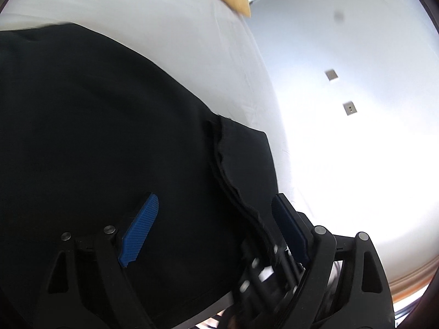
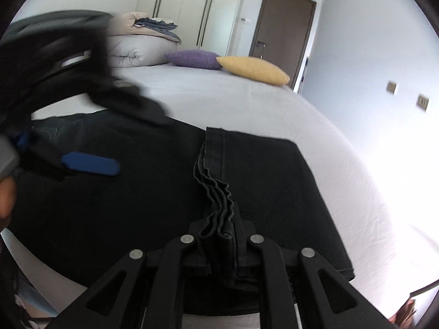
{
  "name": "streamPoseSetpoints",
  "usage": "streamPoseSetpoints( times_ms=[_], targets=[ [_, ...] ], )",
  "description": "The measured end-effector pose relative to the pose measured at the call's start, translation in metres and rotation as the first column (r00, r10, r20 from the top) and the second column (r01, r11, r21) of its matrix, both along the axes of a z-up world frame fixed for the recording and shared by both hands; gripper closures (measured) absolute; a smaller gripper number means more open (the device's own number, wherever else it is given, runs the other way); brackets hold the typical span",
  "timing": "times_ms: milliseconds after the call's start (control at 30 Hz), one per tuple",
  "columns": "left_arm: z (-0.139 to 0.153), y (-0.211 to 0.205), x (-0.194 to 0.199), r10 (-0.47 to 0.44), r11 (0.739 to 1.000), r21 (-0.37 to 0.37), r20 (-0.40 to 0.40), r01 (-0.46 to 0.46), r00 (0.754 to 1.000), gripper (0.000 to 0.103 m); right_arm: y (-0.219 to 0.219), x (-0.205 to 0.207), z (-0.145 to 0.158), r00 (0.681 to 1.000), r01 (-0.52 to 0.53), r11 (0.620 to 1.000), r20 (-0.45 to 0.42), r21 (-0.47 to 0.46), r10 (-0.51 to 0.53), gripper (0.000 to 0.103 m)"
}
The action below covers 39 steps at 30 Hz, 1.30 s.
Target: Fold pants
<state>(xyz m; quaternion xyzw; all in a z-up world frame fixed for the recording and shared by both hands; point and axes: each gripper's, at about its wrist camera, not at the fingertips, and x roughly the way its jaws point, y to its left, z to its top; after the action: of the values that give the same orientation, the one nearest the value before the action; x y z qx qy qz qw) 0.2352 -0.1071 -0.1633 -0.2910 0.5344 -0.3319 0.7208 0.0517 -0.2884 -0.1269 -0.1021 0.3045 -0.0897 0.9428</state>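
Black pants (image 2: 137, 192) lie folded on a white bed (image 2: 247, 101); they also fill the left wrist view (image 1: 96, 137). The stacked leg hems (image 2: 216, 192) lie on top of the fabric. My right gripper (image 2: 222, 235) is shut on the hem stack. My left gripper (image 1: 216, 219) is open, its blue pads (image 1: 140, 230) spread above the pants, with the hem edge (image 1: 227, 170) between the fingers. The left gripper also shows blurred in the right wrist view (image 2: 90, 164), at the left over the pants.
A yellow cushion (image 2: 252, 70) and a purple cushion (image 2: 194, 59) lie at the far end of the bed, beside a folded duvet (image 2: 140, 46). Wardrobe doors and a brown door (image 2: 279, 24) stand behind. A wall with switches (image 2: 422, 102) is at the right.
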Motion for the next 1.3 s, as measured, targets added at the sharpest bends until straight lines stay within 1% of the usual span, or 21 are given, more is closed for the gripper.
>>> streamPoseSetpoints(
  times_ms=[100,233,300,333,367,400,433,500,567,667,733,800,867,967,1133,1267,1300],
  targets=[
    [-0.003,-0.015,0.013,-0.010,1.000,-0.026,-0.043,0.009,0.999,0.019,0.013,-0.003,0.002,0.999,-0.019,0.996,0.024,-0.084,0.021,0.092],
    [-0.006,-0.026,0.027,-0.023,0.999,-0.032,-0.094,0.020,0.995,0.019,0.032,-0.009,0.000,0.997,-0.052,0.982,0.044,-0.182,0.061,0.092],
    [-0.006,-0.028,0.030,-0.030,0.999,-0.030,-0.100,0.027,0.995,0.021,0.041,-0.012,-0.001,0.995,-0.071,0.971,0.049,-0.228,0.084,0.092],
    [-0.003,-0.031,0.030,-0.043,0.999,-0.029,-0.093,0.040,0.995,0.025,0.048,-0.013,-0.002,0.994,-0.083,0.963,0.047,-0.255,0.099,0.092],
    [-0.001,-0.032,0.031,-0.057,0.998,-0.027,-0.088,0.055,0.994,0.041,0.052,-0.016,-0.002,0.993,-0.093,0.958,0.046,-0.271,0.109,0.092],
    [0.000,-0.032,0.031,-0.082,0.997,-0.022,-0.088,0.080,0.993,0.052,0.057,-0.017,-0.002,0.992,-0.104,0.953,0.045,-0.284,0.122,0.092],
    [0.000,-0.032,0.031,-0.091,0.996,-0.016,-0.089,0.090,0.992,0.073,0.064,-0.020,-0.002,0.989,-0.118,0.945,0.044,-0.304,0.138,0.092],
    [0.004,-0.024,0.030,-0.096,0.995,0.001,-0.076,0.096,0.992,0.078,0.075,-0.024,-0.001,0.985,-0.141,0.931,0.042,-0.336,0.165,0.092],
    [0.008,-0.011,0.030,-0.094,0.995,0.016,-0.059,0.095,0.994,0.091,0.087,-0.027,0.001,0.981,-0.168,0.919,0.035,-0.357,0.193,0.092],
    [0.017,0.017,0.028,-0.091,0.995,0.039,-0.029,0.092,0.995,0.094,0.104,-0.031,0.004,0.969,-0.221,0.898,0.022,-0.380,0.248,0.092],
    [0.022,0.028,0.032,-0.089,0.994,0.057,-0.016,0.090,0.996,0.095,0.122,-0.033,0.006,0.955,-0.266,0.881,0.015,-0.391,0.295,0.092],
    [0.029,0.049,0.032,-0.083,0.992,0.093,0.001,0.083,0.997,0.095,0.138,-0.034,0.007,0.942,-0.305,0.864,0.006,-0.401,0.336,0.092],
    [0.038,0.071,0.036,-0.073,0.991,0.112,0.011,0.072,0.997,0.095,0.157,-0.034,0.009,0.924,-0.353,0.841,-0.009,-0.410,0.383,0.091],
    [0.040,0.100,0.037,-0.044,0.990,0.134,0.012,0.042,0.999,0.095,0.182,-0.031,0.008,0.898,-0.415,0.808,-0.043,-0.419,0.438,0.091],
    [0.041,0.138,0.041,-0.003,0.987,0.161,0.008,0.002,1.000,0.095,0.211,-0.025,0.003,0.866,-0.480,0.768,-0.090,-0.424,0.491,0.091],
    [0.037,0.157,0.039,0.016,0.985,0.172,0.002,-0.016,1.000,0.095,0.223,-0.021,-0.003,0.853,-0.509,0.754,-0.124,-0.415,0.508,0.091],
    [0.036,0.161,0.037,0.019,0.985,0.171,0.001,-0.019,1.000,0.095,0.220,-0.019,-0.004,0.850,-0.515,0.751,-0.131,-0.414,0.511,0.091]
  ],
)
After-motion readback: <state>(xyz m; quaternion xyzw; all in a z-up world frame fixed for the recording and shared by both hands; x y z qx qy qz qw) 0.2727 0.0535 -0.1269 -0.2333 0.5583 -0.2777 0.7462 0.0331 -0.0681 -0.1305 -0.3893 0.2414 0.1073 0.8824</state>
